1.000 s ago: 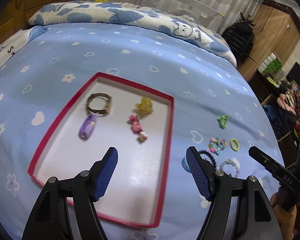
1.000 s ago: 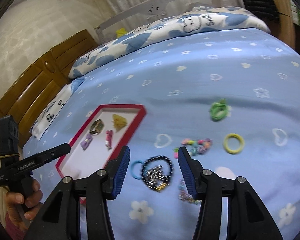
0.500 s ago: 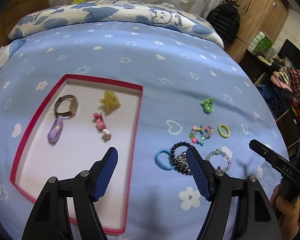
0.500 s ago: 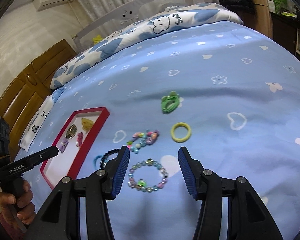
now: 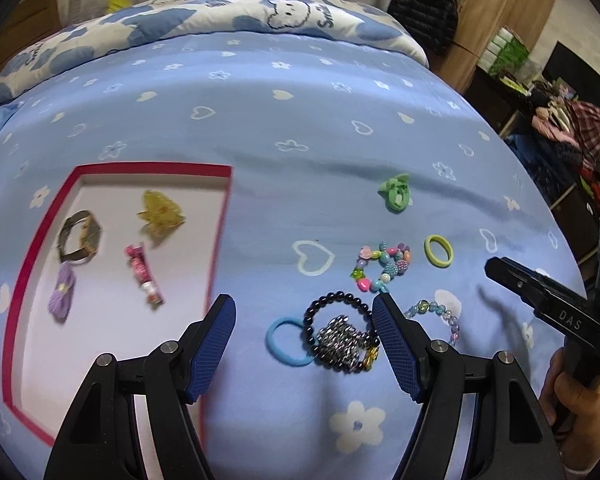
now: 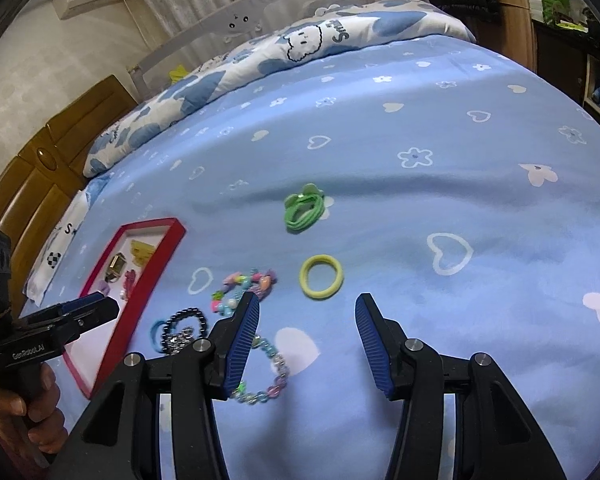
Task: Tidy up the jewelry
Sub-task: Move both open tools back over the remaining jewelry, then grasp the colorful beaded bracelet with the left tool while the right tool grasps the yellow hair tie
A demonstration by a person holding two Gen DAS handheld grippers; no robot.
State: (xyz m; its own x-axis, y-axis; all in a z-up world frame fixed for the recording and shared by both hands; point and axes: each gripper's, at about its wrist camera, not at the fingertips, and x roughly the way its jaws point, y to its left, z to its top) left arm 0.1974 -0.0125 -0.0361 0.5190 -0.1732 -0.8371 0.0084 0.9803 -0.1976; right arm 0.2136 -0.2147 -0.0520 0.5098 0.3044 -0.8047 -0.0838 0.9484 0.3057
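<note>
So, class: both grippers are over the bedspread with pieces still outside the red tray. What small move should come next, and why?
Probably lower the left gripper onto the black bead bracelet and close. Its jaws stand open and empty, with that bracelet, tangled with a silver chain, lying between them. The red tray sits just beside it. The right gripper is also open and empty.

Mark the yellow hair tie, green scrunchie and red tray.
yellow hair tie [image 6: 321, 277], right wrist view, on its left band.
green scrunchie [image 5: 396, 193], left wrist view, on its middle.
red tray [image 5: 219, 236], left wrist view, on its right rim.
</note>
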